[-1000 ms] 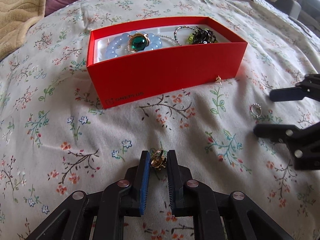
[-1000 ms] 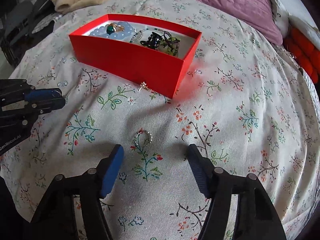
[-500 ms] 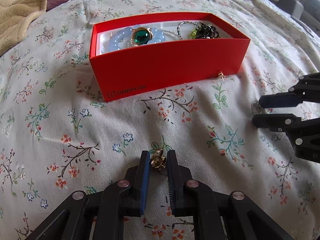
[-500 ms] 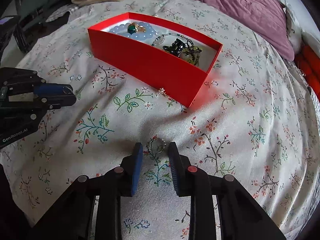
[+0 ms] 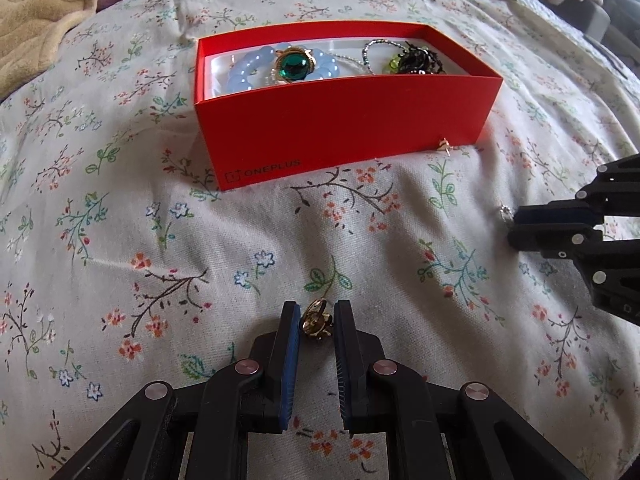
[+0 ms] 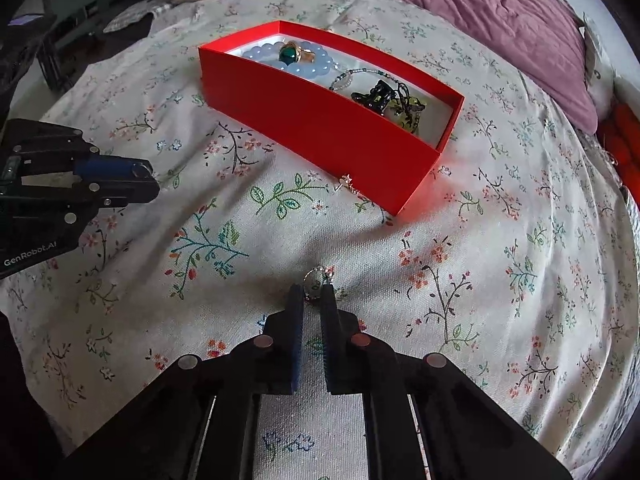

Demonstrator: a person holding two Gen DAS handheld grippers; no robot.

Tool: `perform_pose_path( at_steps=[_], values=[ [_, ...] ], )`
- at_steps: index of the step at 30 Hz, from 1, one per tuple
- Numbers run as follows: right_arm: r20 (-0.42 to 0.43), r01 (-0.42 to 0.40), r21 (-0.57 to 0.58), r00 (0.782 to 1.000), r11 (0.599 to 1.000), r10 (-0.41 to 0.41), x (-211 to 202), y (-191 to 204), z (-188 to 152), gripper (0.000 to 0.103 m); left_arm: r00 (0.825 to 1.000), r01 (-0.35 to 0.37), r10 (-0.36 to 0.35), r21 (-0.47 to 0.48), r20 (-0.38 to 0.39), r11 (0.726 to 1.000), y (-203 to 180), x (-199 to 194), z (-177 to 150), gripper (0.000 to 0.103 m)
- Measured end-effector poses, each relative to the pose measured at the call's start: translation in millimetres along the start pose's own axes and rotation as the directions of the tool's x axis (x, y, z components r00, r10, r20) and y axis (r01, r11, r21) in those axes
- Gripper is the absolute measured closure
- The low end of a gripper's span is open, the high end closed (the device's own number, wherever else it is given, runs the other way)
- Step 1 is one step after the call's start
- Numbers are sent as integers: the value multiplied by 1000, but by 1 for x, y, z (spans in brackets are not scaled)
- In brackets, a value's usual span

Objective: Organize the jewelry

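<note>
Gold ring [image 5: 316, 323]: gold-coloured metal with a chunky top, at the bottom centre of the left wrist view, pinched between the two blue-padded fingers and lying on the cloth.
Left gripper [image 5: 317, 320]: black, its fingers narrow, clamped on the gold ring; in the right wrist view it reaches in from the left edge [image 6: 136, 184].
Silver ring [image 6: 318, 280]: a thin, sparkly band at the lower centre of the right wrist view, its far half poking out past the fingertips; in the left wrist view only a glint shows at the right edge [image 5: 506, 211].
Right gripper [image 6: 312, 294]: its jaws have just been closing and now stand narrow, with the silver ring between the pads, pressing on it.
Bedspread [image 5: 120, 240]: pale cloth printed with small flowers and twigs, filling most of both views.
Small earring [image 5: 445, 145]: gold-toned, on the cloth just beside the near wall of the box, toward its right end.
Red box [image 5: 344, 128]: open cardboard, ONEPLUS printed on its near wall, in the upper centre of the left wrist view.
Blue bead bracelet [image 5: 248, 74]: pale blue, in the left part of the box.
Green-stone ring [image 5: 294, 66]: a round green stone in a gold setting, lying on the bracelet.
Dark tangle [image 5: 418, 60]: black and yellow-green pieces with a thin beaded chain, in the right part of the box.
Purple pillow [image 6: 480, 12]: upper right of the right wrist view.
Beige blanket [image 5: 36, 8]: upper left of the left wrist view.
</note>
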State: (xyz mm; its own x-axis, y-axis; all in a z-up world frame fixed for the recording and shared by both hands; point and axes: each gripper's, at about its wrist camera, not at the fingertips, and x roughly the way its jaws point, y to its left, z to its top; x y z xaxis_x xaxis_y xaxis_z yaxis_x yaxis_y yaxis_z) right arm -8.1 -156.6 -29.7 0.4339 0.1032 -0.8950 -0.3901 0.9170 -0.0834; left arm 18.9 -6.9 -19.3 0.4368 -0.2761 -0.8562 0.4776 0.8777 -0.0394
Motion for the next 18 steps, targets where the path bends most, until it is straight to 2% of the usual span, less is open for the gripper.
perform_pose_path(
  at_steps=[3,5,7,8,14,18],
  values=[
    [6,-24,1,1000,1000,24,-2,-4,-4,90,1000,1,-1,-5,-4,1000,2,-1,-1,92],
    [7,-27,-7,1000,1000,27,-2,-4,-4,77,1000,0,0,-6,-5,1000,2,0,-1,92],
    [14,-25,-7,1000,1000,25,-3,-4,-5,51,1000,-1,1,-5,-7,1000,2,1,-1,92],
    [15,-17,-6,1000,1000,17,-3,-4,-4,47,1000,-2,2,-5,-8,1000,2,1,-1,92],
    [21,-5,-3,1000,1000,5,3,-6,0,48,1000,-2,2,-3,-9,1000,1,2,-1,92],
    [25,12,-16,1000,1000,-11,6,-5,2,74,1000,-1,1,-2,-10,1000,0,3,-1,92]
  ],
)
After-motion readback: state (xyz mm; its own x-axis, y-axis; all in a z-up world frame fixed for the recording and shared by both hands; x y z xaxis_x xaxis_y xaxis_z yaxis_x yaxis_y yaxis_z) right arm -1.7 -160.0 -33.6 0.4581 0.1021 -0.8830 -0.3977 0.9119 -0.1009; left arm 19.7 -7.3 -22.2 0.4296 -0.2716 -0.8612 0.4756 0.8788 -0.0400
